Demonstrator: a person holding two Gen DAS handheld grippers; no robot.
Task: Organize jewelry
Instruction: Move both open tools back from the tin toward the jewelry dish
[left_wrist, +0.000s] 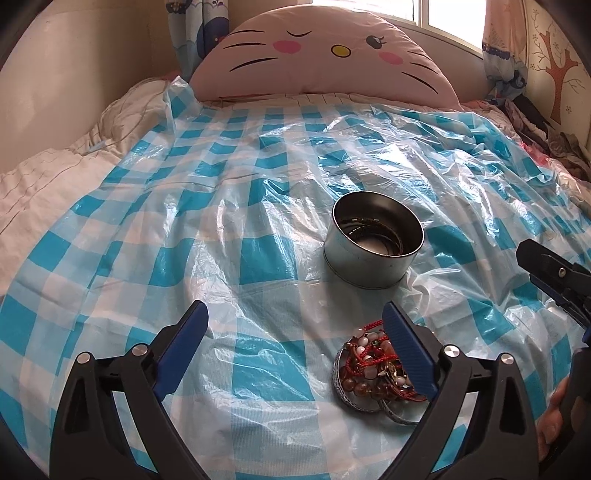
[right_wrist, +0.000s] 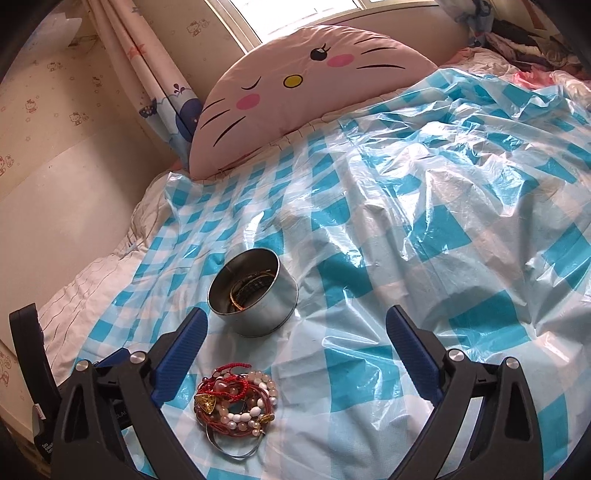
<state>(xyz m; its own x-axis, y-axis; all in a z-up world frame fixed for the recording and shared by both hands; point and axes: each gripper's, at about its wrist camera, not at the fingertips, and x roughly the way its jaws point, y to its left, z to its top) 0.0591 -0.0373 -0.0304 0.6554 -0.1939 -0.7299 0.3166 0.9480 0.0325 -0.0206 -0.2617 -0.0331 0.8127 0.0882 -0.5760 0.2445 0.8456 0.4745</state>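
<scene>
A bed is covered with a crinkled blue-and-white checked plastic sheet (left_wrist: 258, 177), and a pink cat-face pillow (left_wrist: 325, 59) leans at its head, in the upper middle of both views, under a bright window.

In the left wrist view the left gripper (left_wrist: 295, 354) fills the bottom of the frame, its blue-padded jaws spread wide with nothing between them. A round metal tin (left_wrist: 369, 258) stands upright on the sheet just right of centre, open at the top, with a few dark bangles lying inside it. Below the tin, at the lower right, sits a heap of jewelry (left_wrist: 365, 369): red cords, brown and pale beads and a metal bangle, all lying on the sheet. The left gripper's right finger crosses in front of the heap; whether it touches it I cannot tell. At the right edge the right gripper (left_wrist: 554, 280) pokes into the frame, with part of a hand (left_wrist: 554, 417) below it.

In the right wrist view the right gripper (right_wrist: 295, 350) is also wide open and holds nothing. The tin (right_wrist: 255, 295) stands in the lower left part, just above the left fingertip. The jewelry heap (right_wrist: 232, 402) lies at the bottom, between the jaws but near the left one, apart from both pads. The left gripper's black body shows at the lower left edge.
</scene>
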